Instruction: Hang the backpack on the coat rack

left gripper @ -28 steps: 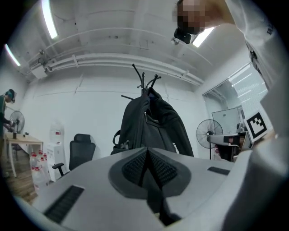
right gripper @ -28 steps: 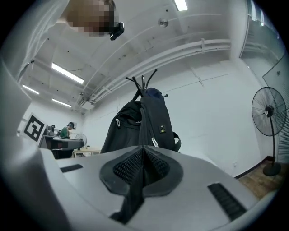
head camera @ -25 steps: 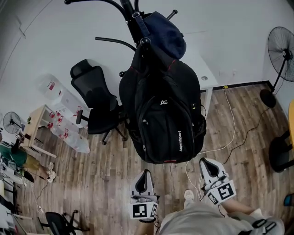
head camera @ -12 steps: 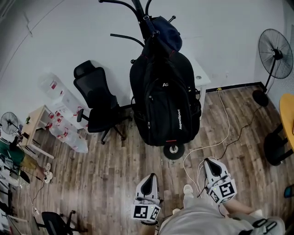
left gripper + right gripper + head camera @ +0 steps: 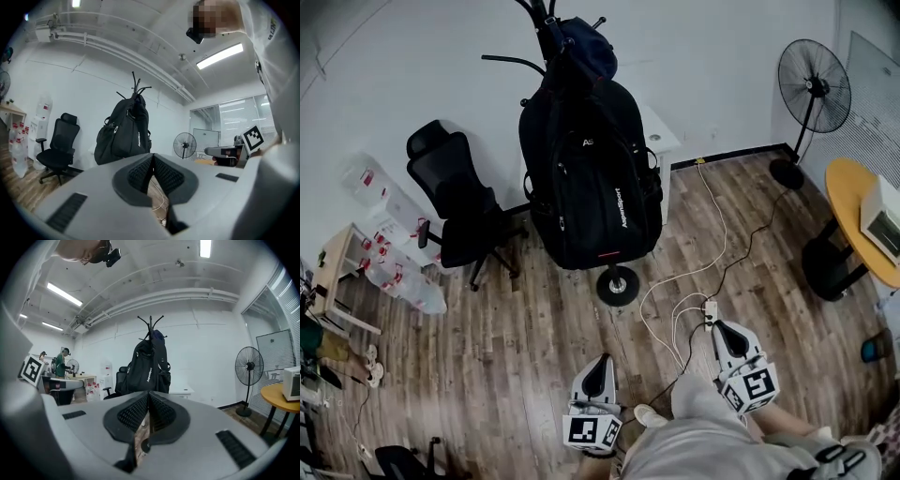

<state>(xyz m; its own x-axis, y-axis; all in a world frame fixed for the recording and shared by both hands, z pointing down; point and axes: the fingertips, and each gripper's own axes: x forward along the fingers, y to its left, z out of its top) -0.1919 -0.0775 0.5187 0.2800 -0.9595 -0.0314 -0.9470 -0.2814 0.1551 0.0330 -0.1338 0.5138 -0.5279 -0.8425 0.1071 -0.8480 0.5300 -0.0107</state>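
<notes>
A black backpack (image 5: pixel 586 183) hangs from the black coat rack (image 5: pixel 546 23), beside a dark blue bag (image 5: pixel 589 47) on a neighbouring hook. The rack's round base (image 5: pixel 618 285) stands on the wooden floor. The same backpack (image 5: pixel 123 133) shows in the left gripper view, and the backpack (image 5: pixel 149 366) in the right gripper view, some way off. My left gripper (image 5: pixel 598 367) and right gripper (image 5: pixel 727 333) are low in the head view, close to my body, well apart from the backpack. Both are shut with nothing between the pads.
A black office chair (image 5: pixel 455 202) stands left of the rack, a white desk (image 5: pixel 661 141) behind it. A standing fan (image 5: pixel 811 89) is at the right, near a yellow round table (image 5: pixel 853 216). White cables (image 5: pixel 694 281) trail across the floor.
The backpack and rack have receded and shifted left in the head view as I stepped back. The rack's base came into sight. Both grippers stayed shut and empty.
</notes>
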